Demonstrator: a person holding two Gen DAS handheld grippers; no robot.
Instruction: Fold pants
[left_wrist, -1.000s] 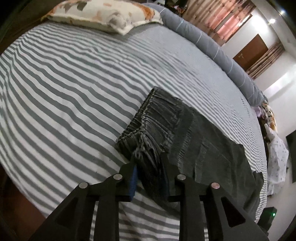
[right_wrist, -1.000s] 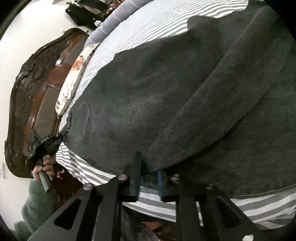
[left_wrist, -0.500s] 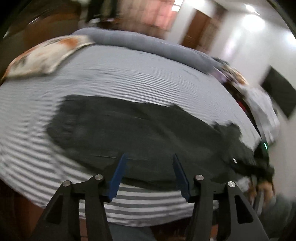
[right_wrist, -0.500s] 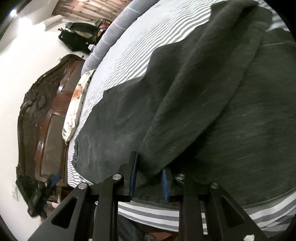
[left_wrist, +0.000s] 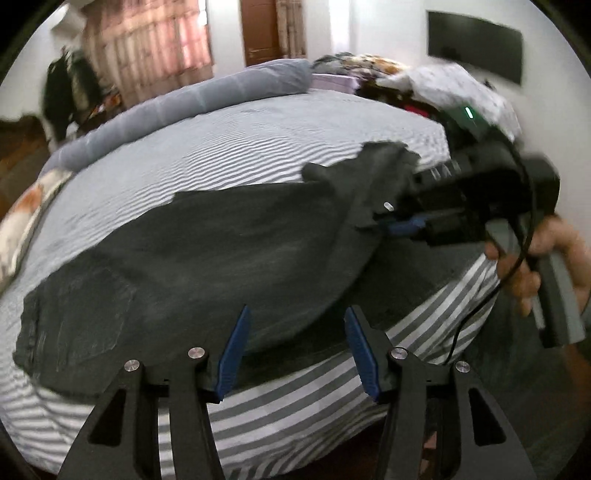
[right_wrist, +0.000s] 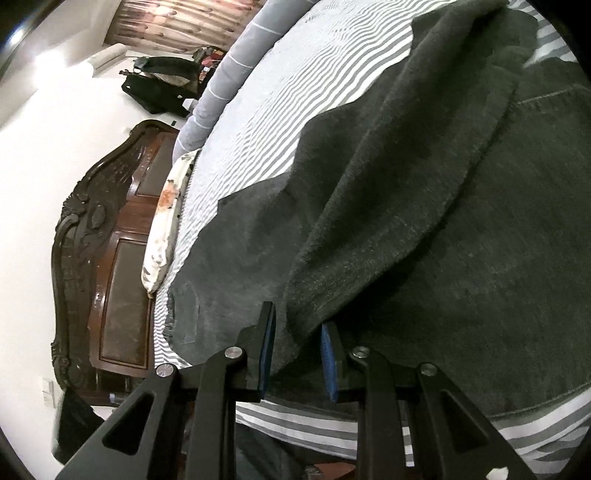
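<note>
Dark grey pants (left_wrist: 221, 258) lie spread lengthwise on the striped bed (left_wrist: 258, 140), waistband and back pocket at the left. My left gripper (left_wrist: 297, 343) hovers open at the pants' near edge around mid-length, with the cloth lying between its blue pads (left_wrist: 236, 347) but not pinched. At the right, my right gripper (left_wrist: 399, 221), held by a hand (left_wrist: 524, 266), lifts the leg end off the sheet. In the right wrist view the right gripper (right_wrist: 297, 347) is shut on a raised fold of the pants (right_wrist: 480, 258), which drapes back over the lower layer.
A floral pillow (left_wrist: 22, 221) and a long grey bolster (left_wrist: 184, 103) lie along the far side. A carved wooden headboard (right_wrist: 103, 277) stands past the waistband end. A clothes pile (left_wrist: 443, 85) sits beyond the foot. The bed's near edge (left_wrist: 295, 417) runs just under both grippers.
My left gripper let go of the gathered waistband, opened, rolled and swung right along the bed edge to mid-pants. The waistband now lies flat. My right gripper keeps its hold on the leg fold.
</note>
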